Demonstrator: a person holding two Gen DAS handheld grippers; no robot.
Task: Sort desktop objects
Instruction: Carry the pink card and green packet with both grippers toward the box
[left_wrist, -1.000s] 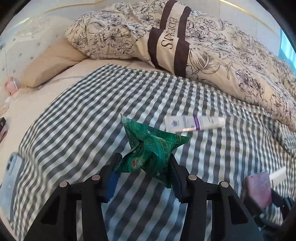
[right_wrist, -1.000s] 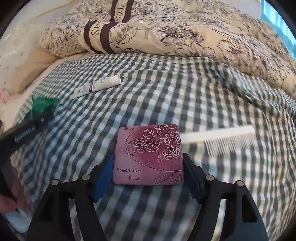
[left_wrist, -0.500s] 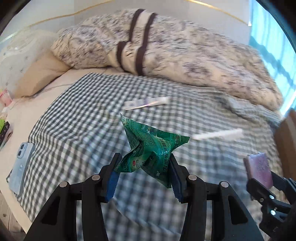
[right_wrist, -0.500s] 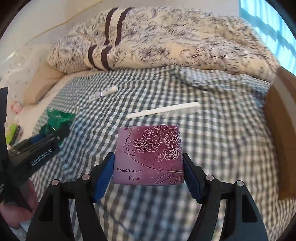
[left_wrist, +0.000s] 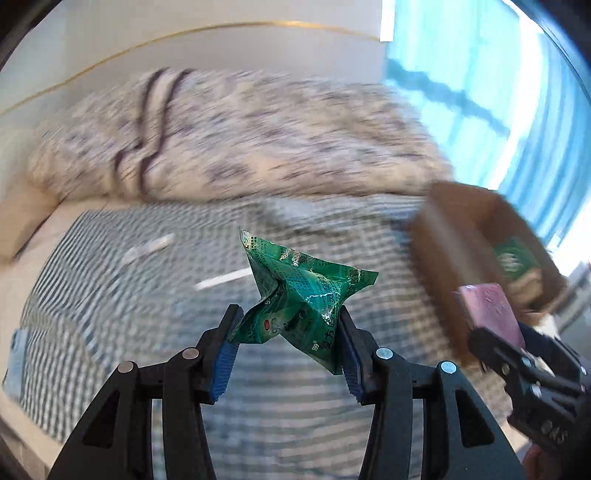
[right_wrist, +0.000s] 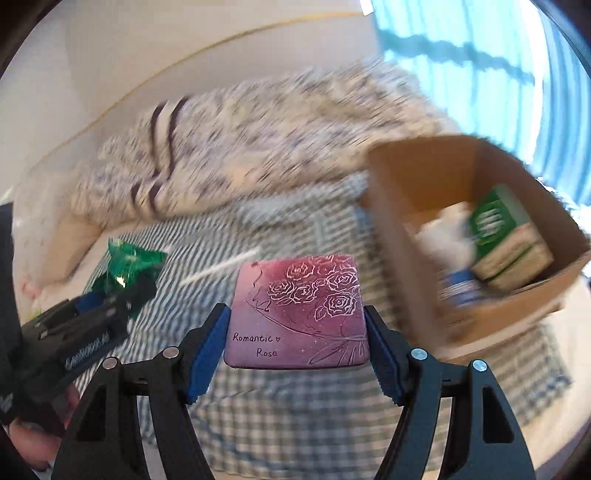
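Pinching green packet (left_wrist: 303, 295) in left gripper (left_wrist: 288, 332); right gripper (right_wrist: 297, 328) clamps pink tin (right_wrist: 299, 314) edges, open cardboard box (right_wrist: 402, 177) right of fingers.

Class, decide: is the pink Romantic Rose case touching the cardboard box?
Apart. In the right wrist view the pink case sits clamped in the right gripper, with checked bedspread visible between it and the cardboard box.

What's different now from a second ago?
Both grippers have swung right and pulled back from the bed: a cardboard box with things in it has come into view on the right, and the comb and tube look farther off. Nothing was grabbed or dropped: the left gripper still pinches the green packet, and the right gripper still holds the pink case.
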